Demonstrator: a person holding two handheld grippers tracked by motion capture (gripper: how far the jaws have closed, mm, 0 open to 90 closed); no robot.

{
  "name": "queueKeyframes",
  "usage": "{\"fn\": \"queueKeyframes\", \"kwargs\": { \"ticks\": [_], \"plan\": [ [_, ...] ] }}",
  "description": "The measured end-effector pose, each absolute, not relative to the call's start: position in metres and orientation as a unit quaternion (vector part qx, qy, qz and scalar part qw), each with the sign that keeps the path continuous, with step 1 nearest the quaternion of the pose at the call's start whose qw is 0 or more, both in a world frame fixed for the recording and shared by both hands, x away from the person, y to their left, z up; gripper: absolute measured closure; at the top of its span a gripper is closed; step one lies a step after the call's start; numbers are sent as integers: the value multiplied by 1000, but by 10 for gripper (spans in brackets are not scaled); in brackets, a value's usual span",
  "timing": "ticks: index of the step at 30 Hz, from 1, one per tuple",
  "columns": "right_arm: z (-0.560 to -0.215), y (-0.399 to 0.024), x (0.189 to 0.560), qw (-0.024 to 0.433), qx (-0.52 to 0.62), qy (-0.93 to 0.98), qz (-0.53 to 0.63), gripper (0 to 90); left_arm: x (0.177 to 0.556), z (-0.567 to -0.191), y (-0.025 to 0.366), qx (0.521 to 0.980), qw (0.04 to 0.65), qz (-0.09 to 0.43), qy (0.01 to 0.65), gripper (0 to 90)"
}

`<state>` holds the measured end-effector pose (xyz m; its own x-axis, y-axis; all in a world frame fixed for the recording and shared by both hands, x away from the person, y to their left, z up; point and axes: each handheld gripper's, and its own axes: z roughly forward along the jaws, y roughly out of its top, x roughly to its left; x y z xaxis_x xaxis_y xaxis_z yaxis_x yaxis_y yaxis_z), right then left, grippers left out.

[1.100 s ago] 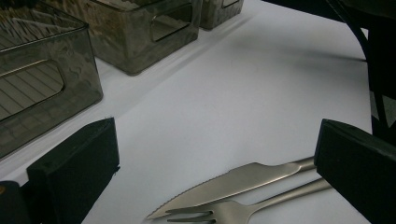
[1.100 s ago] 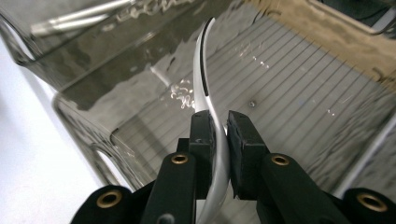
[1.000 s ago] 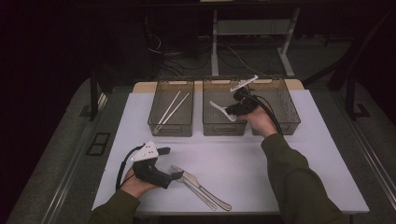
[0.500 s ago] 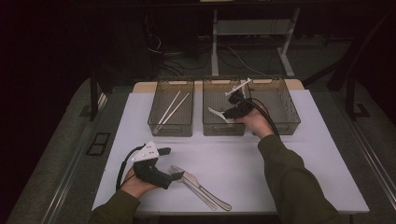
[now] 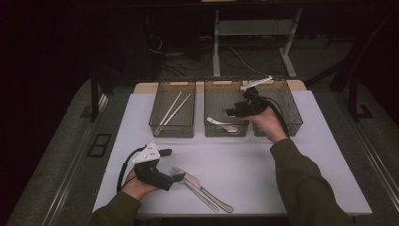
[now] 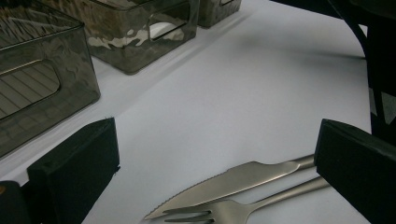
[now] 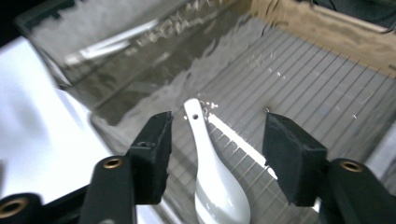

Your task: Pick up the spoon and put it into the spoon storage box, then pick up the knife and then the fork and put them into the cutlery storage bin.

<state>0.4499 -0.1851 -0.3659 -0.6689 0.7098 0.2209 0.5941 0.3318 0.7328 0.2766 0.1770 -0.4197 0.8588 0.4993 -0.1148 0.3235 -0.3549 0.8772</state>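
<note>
Nearest, the left gripper (image 5: 179, 177) rests on the counter (image 5: 263, 169), fingers spread around a knife (image 6: 233, 179) and fork (image 6: 224, 211). Farther, the right gripper (image 7: 217, 158) (fingers just opened, empty) hovers over the white spoon (image 7: 212, 182) lying in the middle bin (image 5: 226, 132).

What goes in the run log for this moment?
right gripper: jaws just opened, spoon released in middle bin | left gripper: open over knife, fork

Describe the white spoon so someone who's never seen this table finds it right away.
Three dark see-through bins stand in a row at the table's far edge. The spoon lies on the floor of the middle bin, near its front wall, under the open right gripper. It is short, white and deep-bowled, with a hole in its handle end; the left bin holds thin chopsticks.
</note>
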Motion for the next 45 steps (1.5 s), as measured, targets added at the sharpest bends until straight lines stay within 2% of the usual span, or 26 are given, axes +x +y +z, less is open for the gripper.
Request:
{"fn": "queueKeyframes", "kwargs": {
  "ticks": [8, 18, 25, 29, 33, 40, 45],
  "plan": [
    [-357, -222, 416, 79, 377, 799, 462, 347, 276, -419, 177, 819, 506, 88, 254, 0],
    [-366, -249, 375, 89, 357, 797, 480, 296, 274, -418, 177, 820, 504, 88, 255, 2],
    [-381, -270, 343, 92, 365, 791, 482, 276, 273, -414, 173, 824, 502, 82, 248, 71],
    [-388, -281, 325, 101, 368, 792, 477, 263, 270, -412, 170, 827, 502, 78, 240, 155],
    [-394, -290, 310, 121, 368, 799, 459, 231, 269, -410, 164, 832, 500, 59, 235, 283],
    [-405, -301, 291, 126, 375, 801, 449, 225, 263, -409, 142, 853, 486, 19, 189, 640],
    [-411, -302, 283, 127, 376, 804, 443, 223, 257, -412, 123, 873, 463, -2, 153, 850]
  ]
}}
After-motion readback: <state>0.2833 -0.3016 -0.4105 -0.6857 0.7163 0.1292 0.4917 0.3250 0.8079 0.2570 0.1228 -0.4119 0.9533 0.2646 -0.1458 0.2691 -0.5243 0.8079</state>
